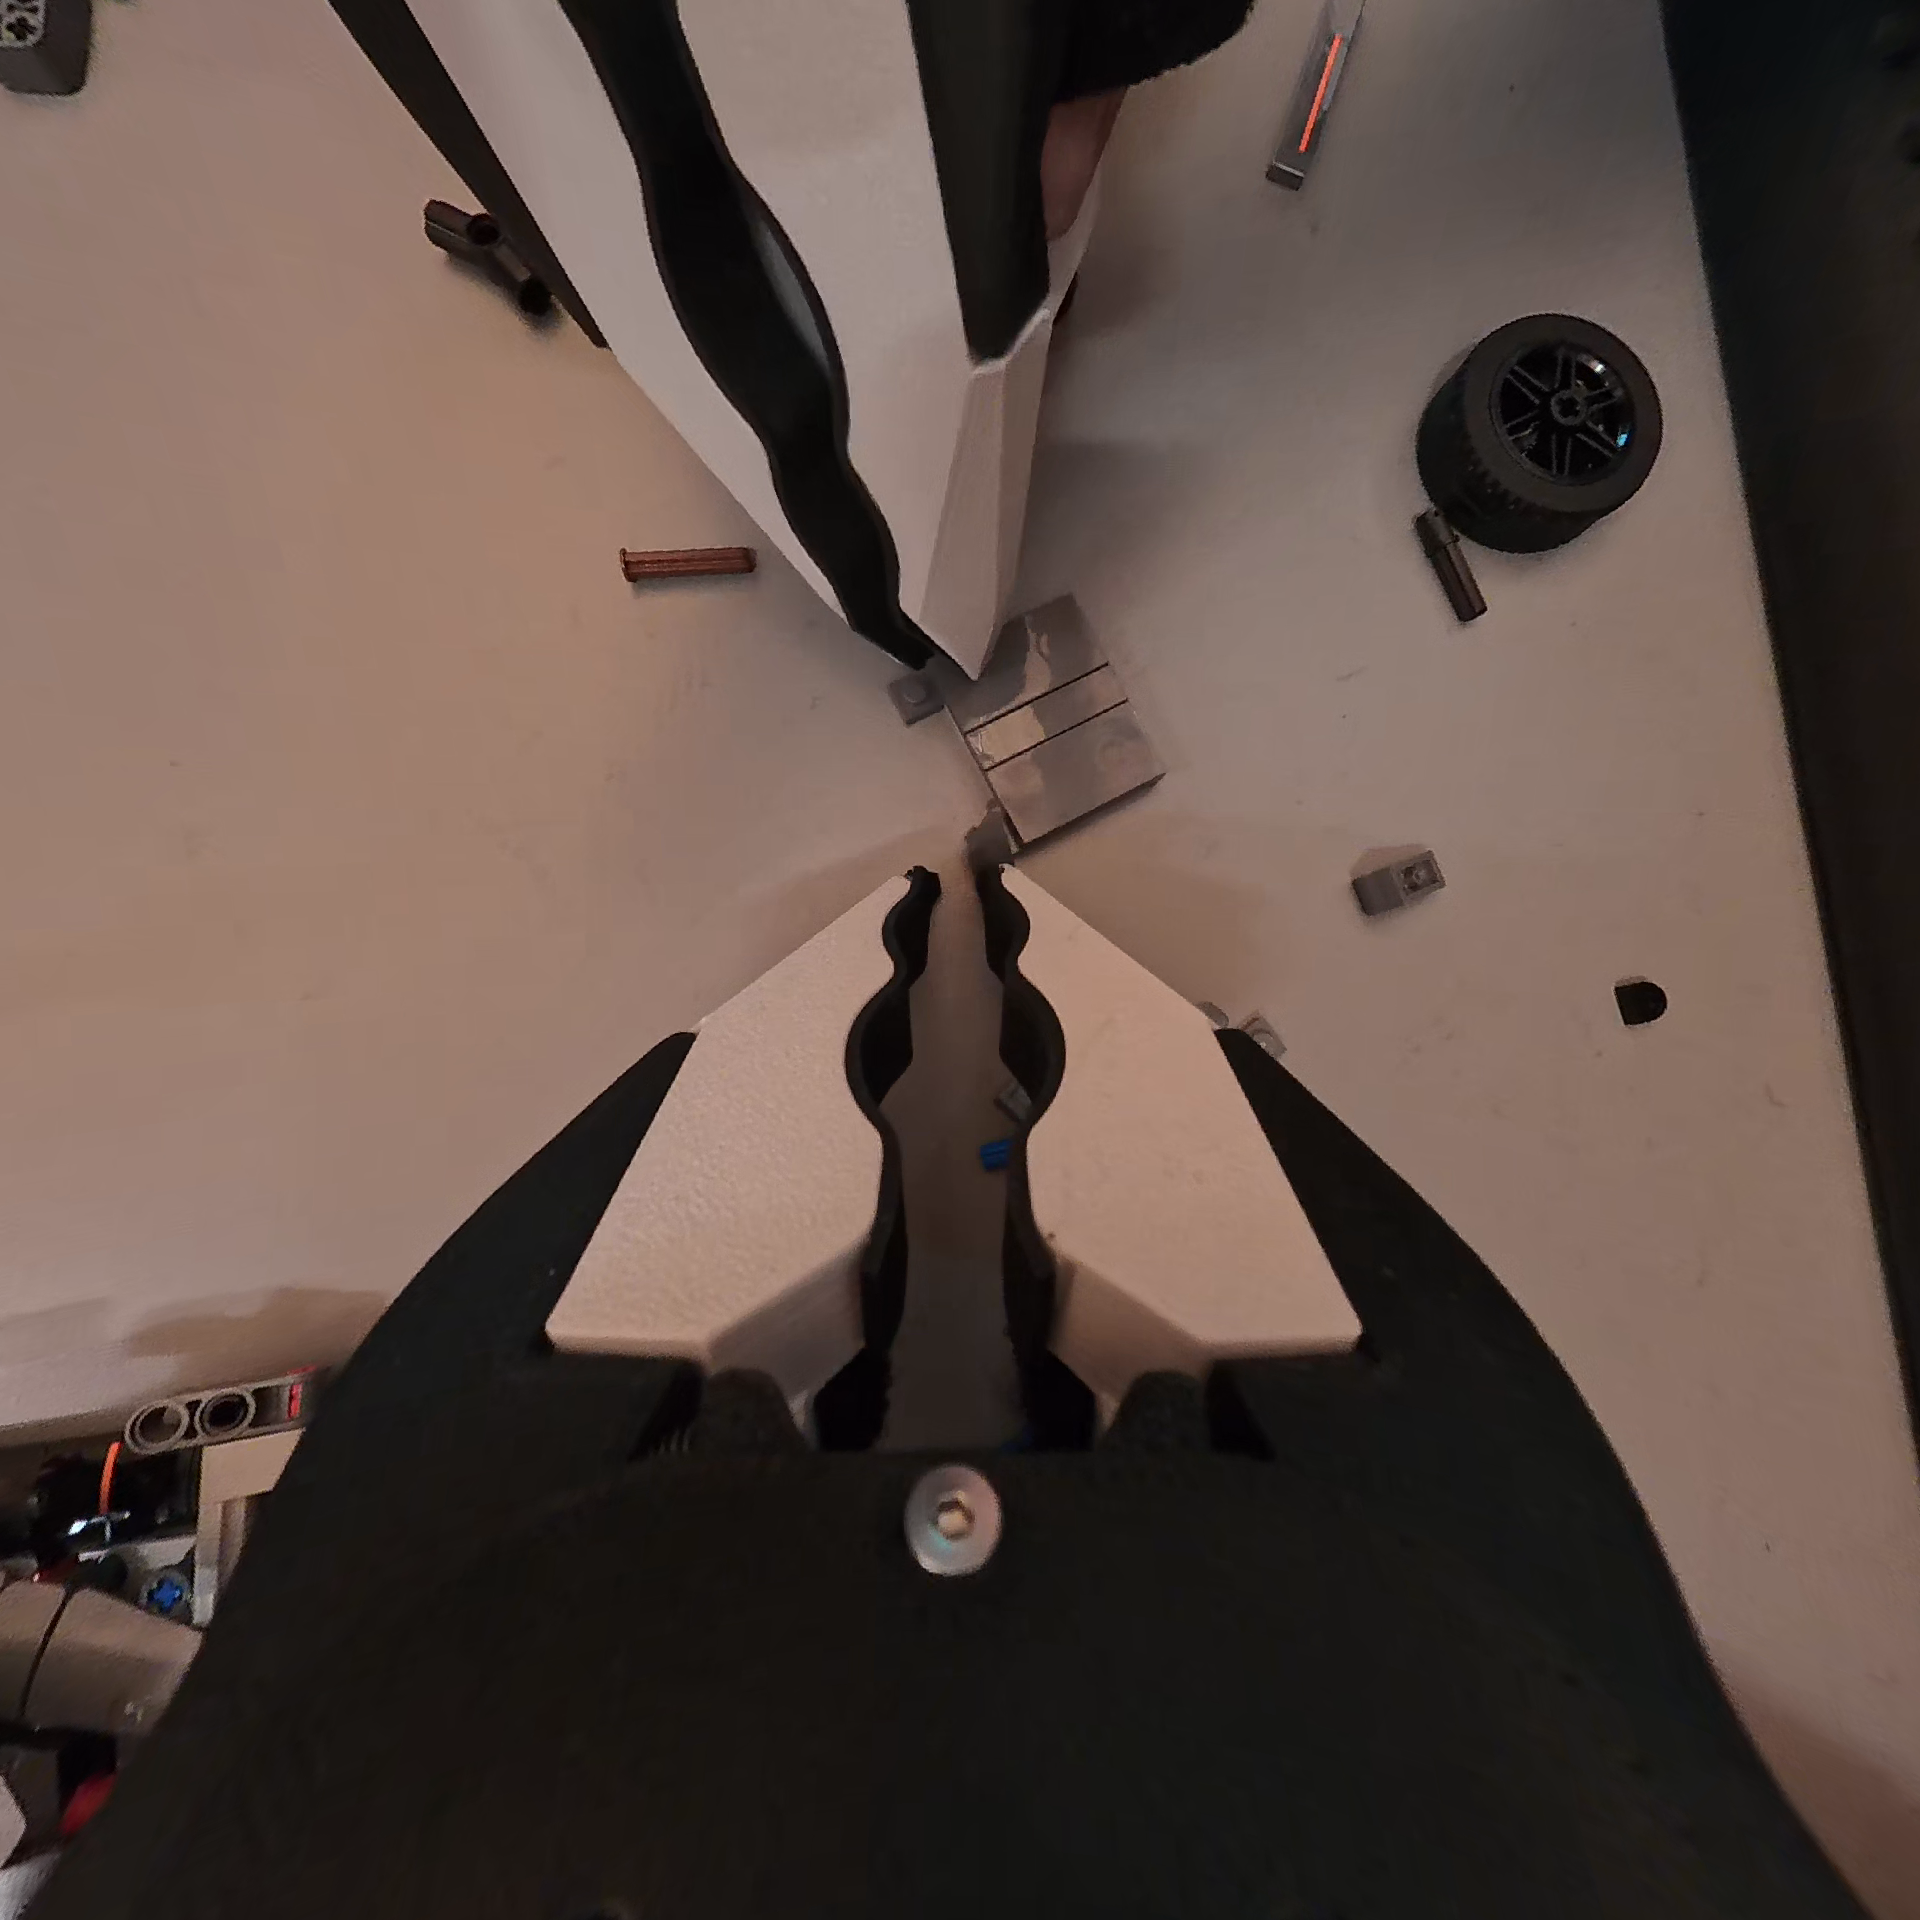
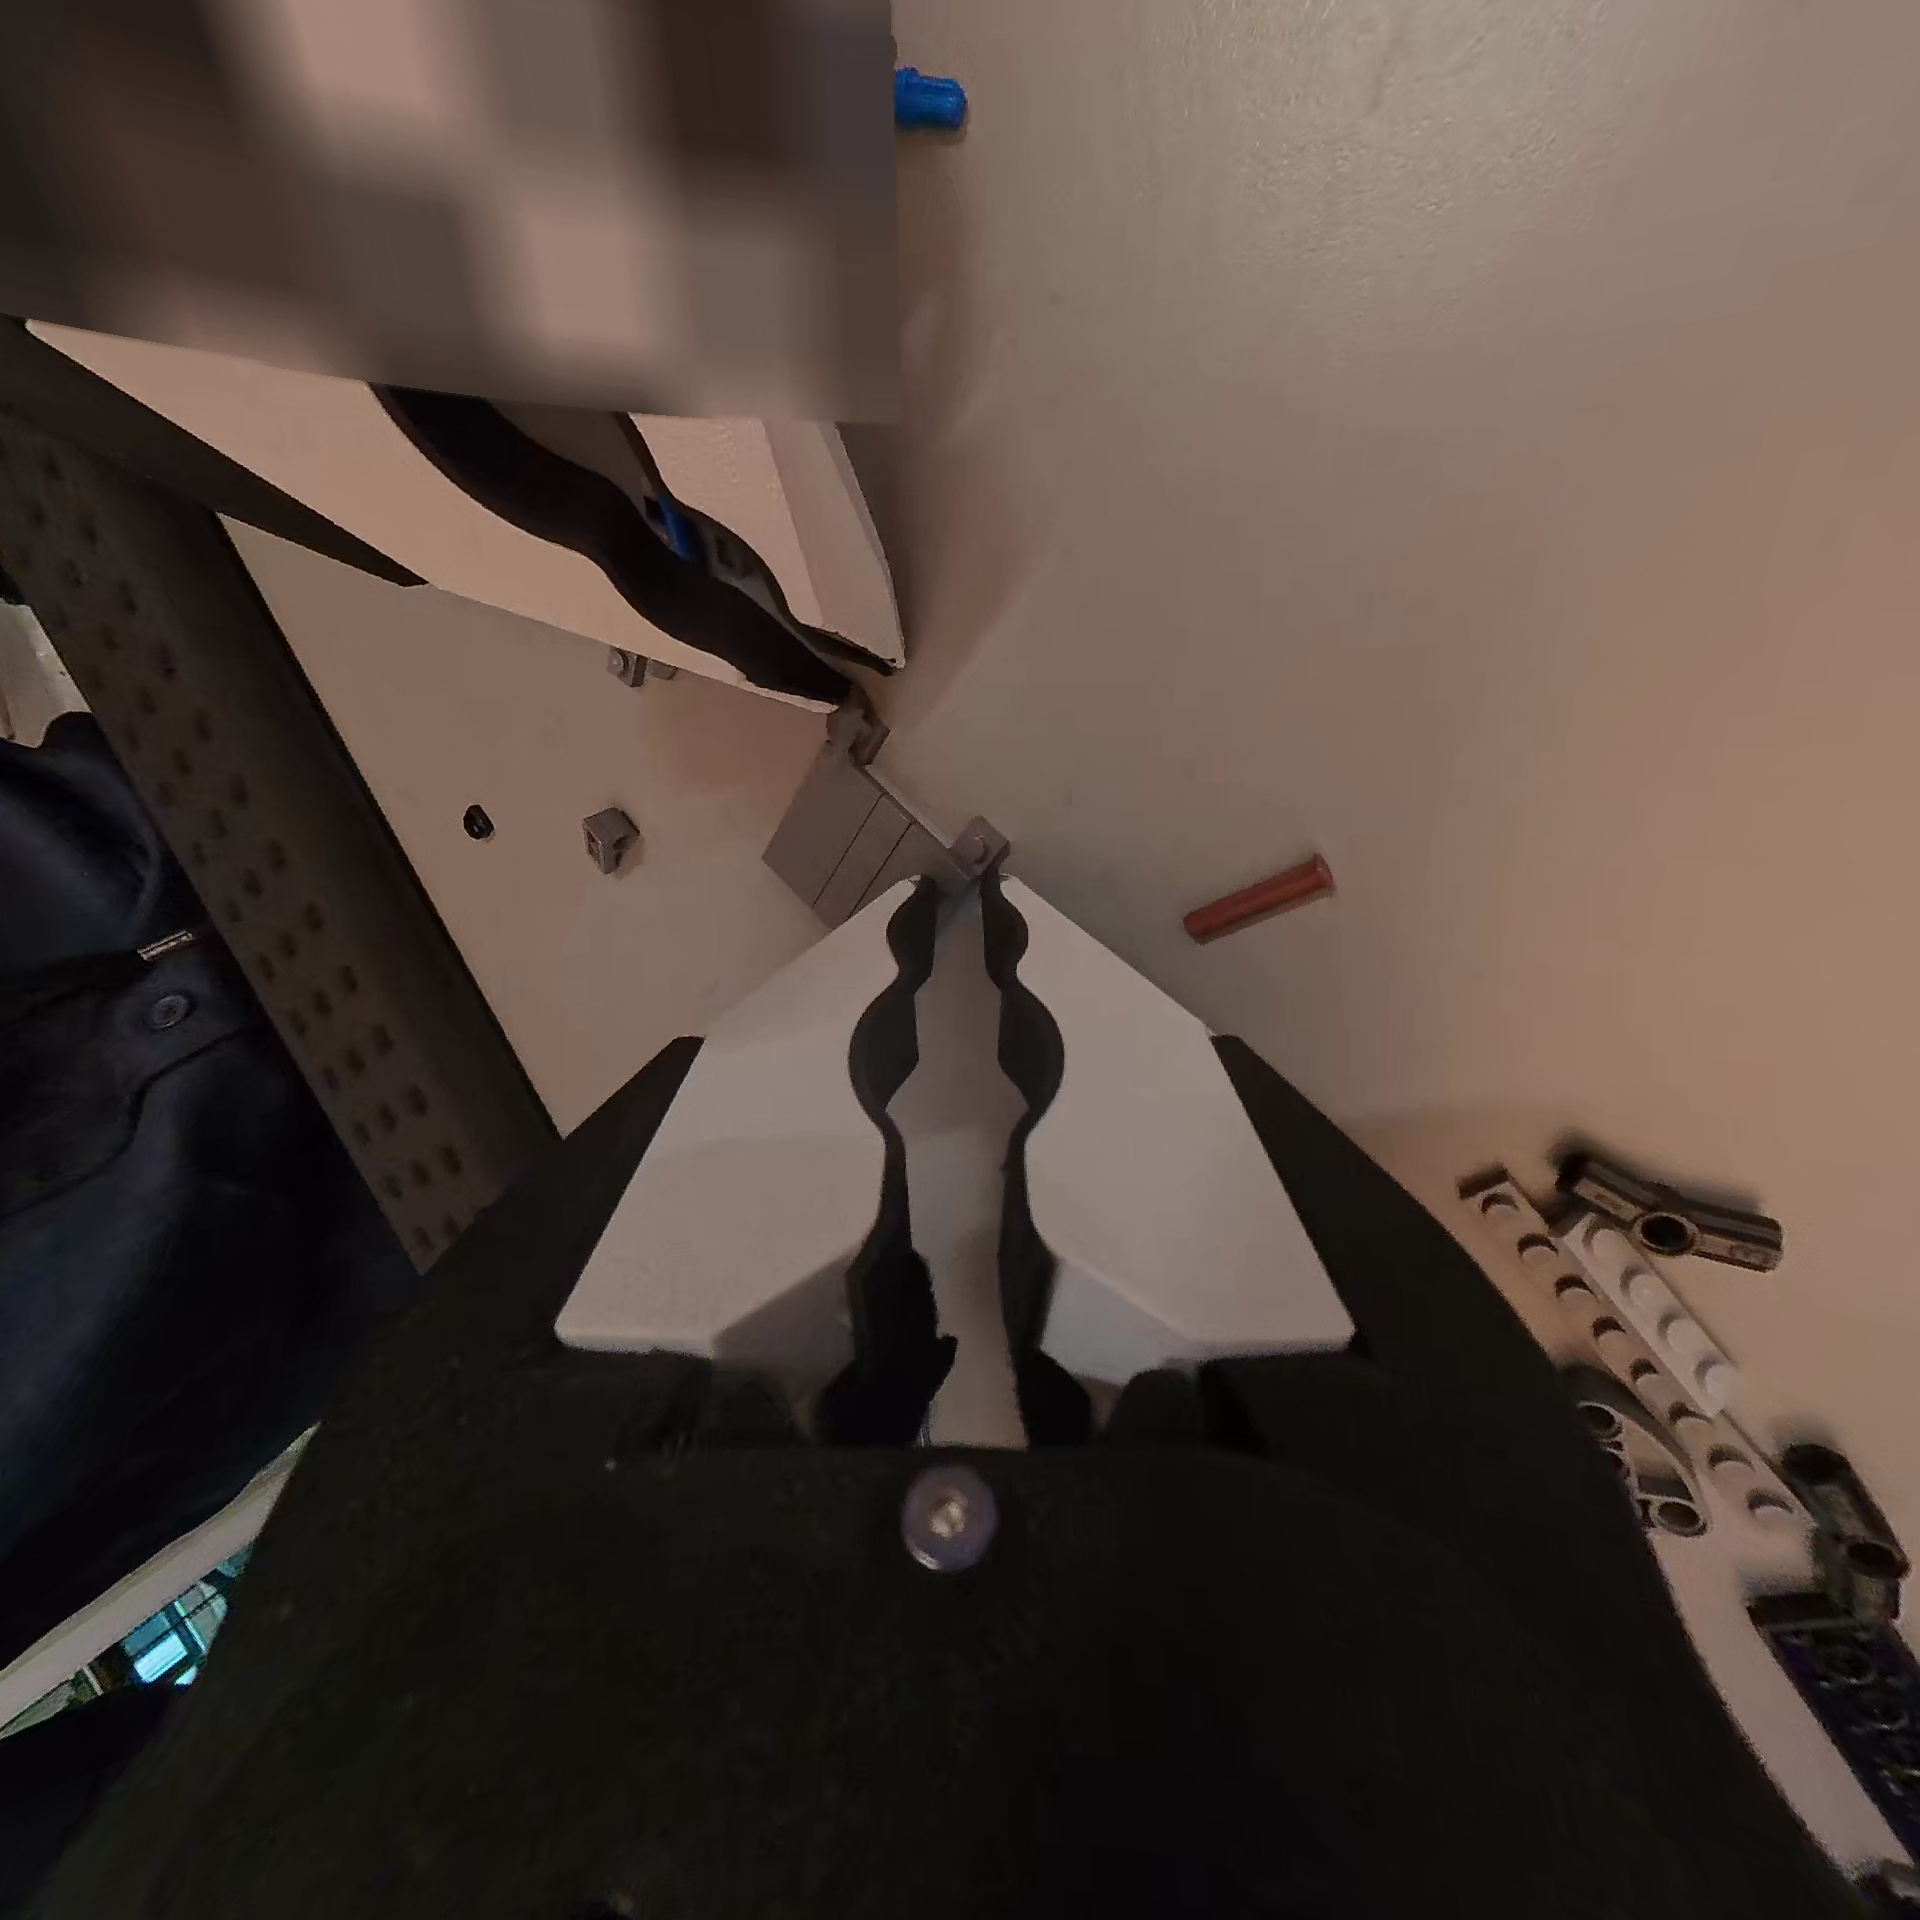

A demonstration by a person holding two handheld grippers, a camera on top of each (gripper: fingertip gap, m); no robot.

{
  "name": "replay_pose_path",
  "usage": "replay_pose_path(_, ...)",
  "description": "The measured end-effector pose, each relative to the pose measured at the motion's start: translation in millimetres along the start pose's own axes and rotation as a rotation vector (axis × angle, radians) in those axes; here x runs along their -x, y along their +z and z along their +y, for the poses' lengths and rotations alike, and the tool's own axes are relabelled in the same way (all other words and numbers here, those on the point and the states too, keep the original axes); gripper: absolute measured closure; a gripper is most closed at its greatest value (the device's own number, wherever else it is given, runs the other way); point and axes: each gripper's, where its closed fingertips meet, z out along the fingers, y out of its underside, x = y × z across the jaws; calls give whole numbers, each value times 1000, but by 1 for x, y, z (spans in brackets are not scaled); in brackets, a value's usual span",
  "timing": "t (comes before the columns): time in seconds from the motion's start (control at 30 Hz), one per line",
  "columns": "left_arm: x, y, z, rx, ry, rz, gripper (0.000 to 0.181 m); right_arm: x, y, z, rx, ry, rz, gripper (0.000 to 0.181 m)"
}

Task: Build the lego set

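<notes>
The left gripper (image 1: 958, 883) and the right gripper (image 2: 961, 883) each pinch an opposite end of the grey tiled plate (image 1: 1060, 727), mid-worktop (image 1: 312, 831).

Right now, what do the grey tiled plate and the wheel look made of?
Grey tiled plate: looks like hard moulded plastic, glossy, since its flat top reflects light in patches. Wheel: tyre looks like matte black rubber with moulded tread; the spoked hub looks like shinier hard plastic.

Workbench: white tabletop (image 1: 312, 831), perforated rail (image 2: 260, 831)
</notes>
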Motion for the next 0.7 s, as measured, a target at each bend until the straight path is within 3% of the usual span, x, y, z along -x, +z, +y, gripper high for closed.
replay_pose_path(0.7, -6, 1, -5, -17, -8, 34, 173, 3, 2, -1, 0, -6, -8, 175)
